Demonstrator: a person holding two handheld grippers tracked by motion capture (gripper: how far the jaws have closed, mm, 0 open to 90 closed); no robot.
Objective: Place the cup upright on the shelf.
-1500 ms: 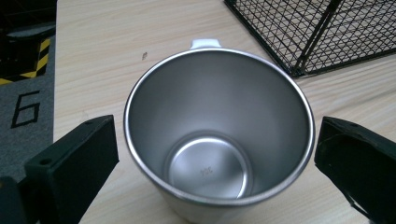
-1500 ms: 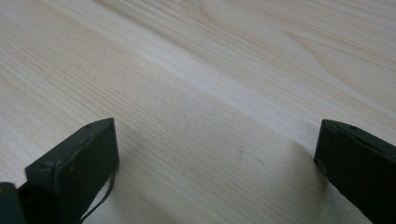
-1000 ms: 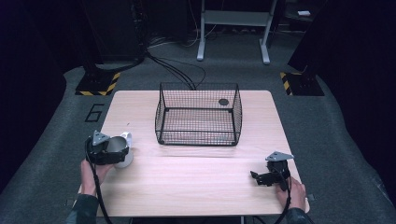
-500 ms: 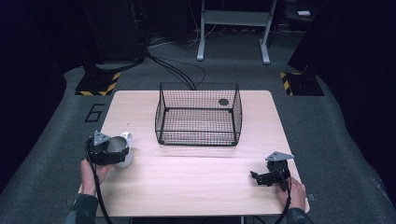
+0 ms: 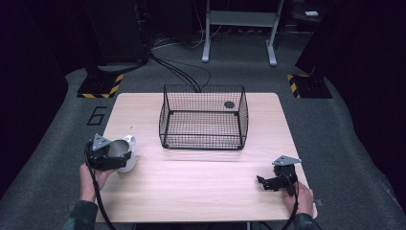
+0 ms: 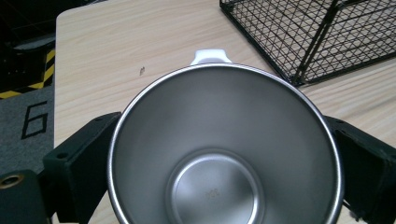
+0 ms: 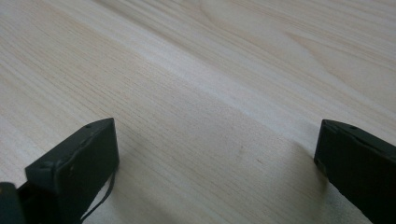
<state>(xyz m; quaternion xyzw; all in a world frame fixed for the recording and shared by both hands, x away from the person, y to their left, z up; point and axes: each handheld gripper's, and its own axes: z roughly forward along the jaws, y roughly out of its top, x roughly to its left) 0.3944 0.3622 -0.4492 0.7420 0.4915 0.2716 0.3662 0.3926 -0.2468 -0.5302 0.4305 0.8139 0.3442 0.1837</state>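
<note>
Cup (image 6: 224,154) sits upright between the left gripper (image 5: 107,154) jaws near the desk's left edge, clasped; basket (image 5: 203,117) lies beyond. Right gripper (image 5: 277,178) jaws gape, empty.

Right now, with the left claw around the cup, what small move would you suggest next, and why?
Probably lift the cup slightly. The left claw already has a jaw on each side of it, the basket stands open-topped nearby, and the right claw is open over bare table.

On the counter (image 5: 201,177), the wire basket (image 5: 203,117) sits at 12 o'clock. The cup (image 5: 122,152), between the left gripper's (image 5: 106,155) jaws, is at 9 o'clock; the right gripper (image 5: 268,182) at 4 o'clock.
</note>
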